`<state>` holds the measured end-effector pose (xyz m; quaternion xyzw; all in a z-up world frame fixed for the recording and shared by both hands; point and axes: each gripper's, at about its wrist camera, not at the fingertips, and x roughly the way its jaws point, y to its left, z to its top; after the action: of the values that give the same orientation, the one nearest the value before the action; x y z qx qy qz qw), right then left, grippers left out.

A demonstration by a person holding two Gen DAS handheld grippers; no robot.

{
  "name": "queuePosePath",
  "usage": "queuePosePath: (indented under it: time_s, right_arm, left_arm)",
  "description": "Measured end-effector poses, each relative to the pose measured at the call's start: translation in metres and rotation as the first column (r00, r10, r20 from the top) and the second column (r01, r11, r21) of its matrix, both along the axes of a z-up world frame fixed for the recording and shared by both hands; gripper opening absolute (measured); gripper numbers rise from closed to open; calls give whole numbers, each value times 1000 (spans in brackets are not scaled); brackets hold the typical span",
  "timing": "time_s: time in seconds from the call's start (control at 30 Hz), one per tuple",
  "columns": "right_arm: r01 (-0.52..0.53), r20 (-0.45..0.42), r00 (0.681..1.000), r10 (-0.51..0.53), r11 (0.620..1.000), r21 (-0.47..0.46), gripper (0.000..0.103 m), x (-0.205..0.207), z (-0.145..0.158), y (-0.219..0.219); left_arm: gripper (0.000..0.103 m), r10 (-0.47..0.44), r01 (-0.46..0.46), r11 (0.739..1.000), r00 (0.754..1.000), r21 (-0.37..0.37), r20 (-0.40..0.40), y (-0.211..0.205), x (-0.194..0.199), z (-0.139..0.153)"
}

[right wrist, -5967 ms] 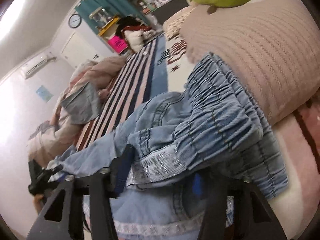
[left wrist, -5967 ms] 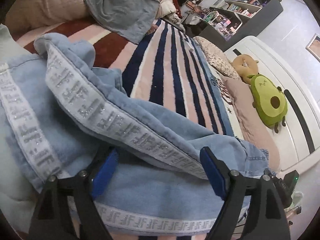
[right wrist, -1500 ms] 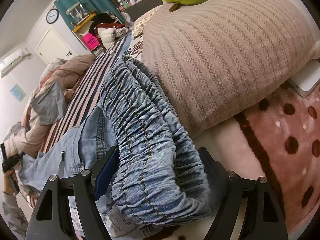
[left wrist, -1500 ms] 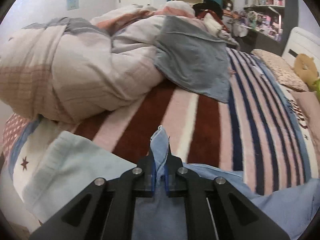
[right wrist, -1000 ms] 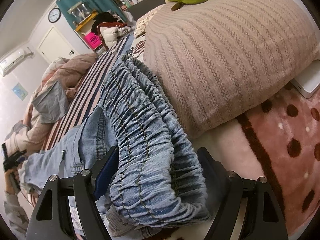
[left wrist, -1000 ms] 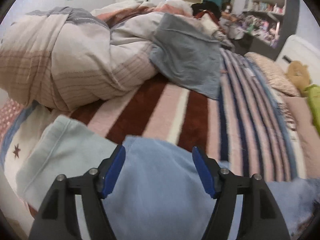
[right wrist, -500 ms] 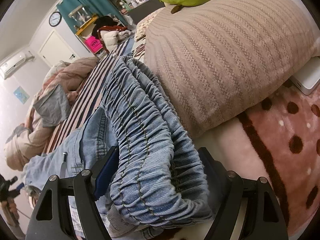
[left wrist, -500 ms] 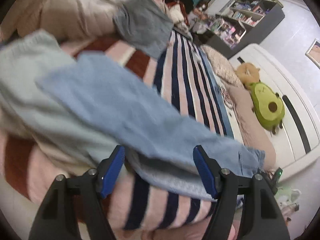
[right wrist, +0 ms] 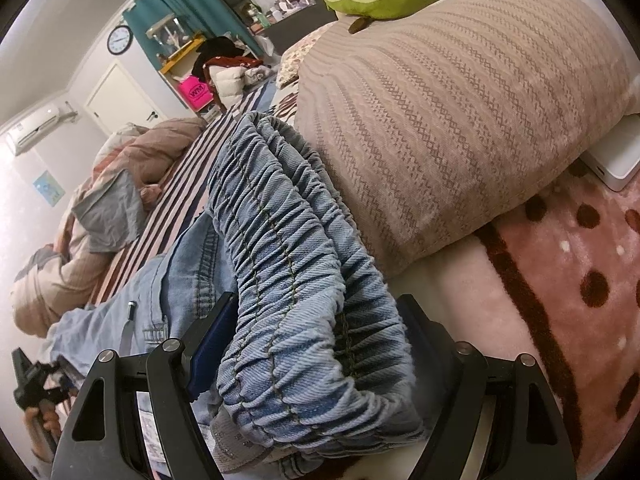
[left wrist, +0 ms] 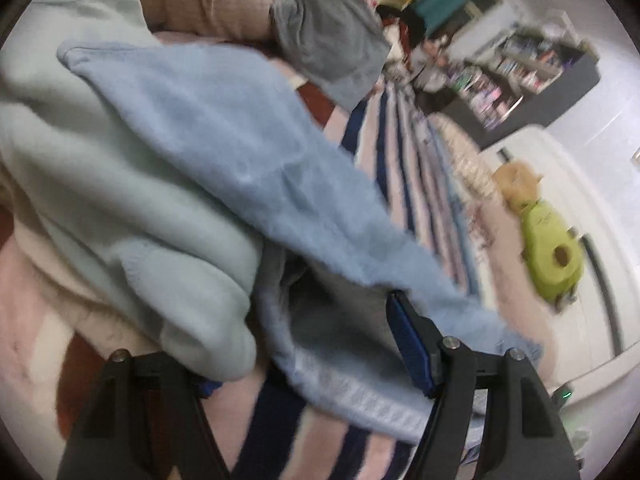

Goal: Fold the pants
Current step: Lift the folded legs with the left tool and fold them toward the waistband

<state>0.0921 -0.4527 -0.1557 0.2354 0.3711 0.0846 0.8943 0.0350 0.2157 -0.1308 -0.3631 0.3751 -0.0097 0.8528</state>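
Observation:
The light blue denim pants lie stretched along the striped bed. In the left wrist view the leg end [left wrist: 248, 152] runs from upper left down between the fingers of my left gripper [left wrist: 308, 356], which is open and low over the fabric. In the right wrist view the gathered elastic waistband [right wrist: 296, 280] bulges up between the open fingers of my right gripper [right wrist: 316, 332]. The waistband rests against a pillow. The left gripper also shows small at the far left in the right wrist view [right wrist: 32, 384].
A pale green garment [left wrist: 100, 184] lies under and beside the pant leg. A beige knit pillow [right wrist: 460, 112] presses on the waistband's right side. An avocado plush [left wrist: 554, 256] sits by the white headboard. A bundled duvet and grey cloth [left wrist: 332, 36] lie farther up the bed.
My left gripper let go of the pant leg end about a second ago, opened, and swung down and along the leg. My right gripper has stayed open around the waistband.

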Motion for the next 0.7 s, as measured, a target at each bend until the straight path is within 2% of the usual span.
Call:
queuePosePath:
  time_s: [0.07,0.2,0.3,0.4,0.47,0.5,0.53,0.57,0.63,0.7]
  right_arm:
    - [-2,3,1000,2,1000,1,77,-1,-1,1]
    - [-4,7,1000,4,1000,3,77,0,-2,-1]
    - [-3,5,1000,3,1000,0,77,1,-2,-2]
    - [-2,2,1000,2,1000,0,77,2,-2,-2]
    - [-3,4,1000,3,1000,2,77,3,-2,-2]
    - [-2,4,1000,2,1000,3,77,3,-2,-1]
    - [-1,3,1000,1,1000,3,77,4,-2,-1]
    - [0,2,1000,0,1000,2,77,4,-2,-1]
    - [1,-1,1000,-1,1000,0,77,6,-1,-1]
    - [0,-4,1000,0,1000,-1,77,7,0,0]
  left_arm:
    - [72,-2,5,998,999,-64,49,6,-3,1]
    - [72,-5,15,993,996,-116,91,13,-1,0]
    - [73,23,-16,995,998,-101,63,13,7,-2]
    - [72,85,-85,994,996,-67,-5,9,20,-8]
    - [53,98,-99,994,995,-44,-19,0,26,-9]
    - [29,92,-93,995,995,-21,-25,-7,30,-8]
    - [20,96,-96,995,995,4,-29,-14,32,-6]
    - [20,114,-113,993,993,41,-22,-20,33,0]
    - [11,142,-145,980,989,139,33,-33,34,17]
    - [10,152,-178,941,982,287,112,-56,35,41]
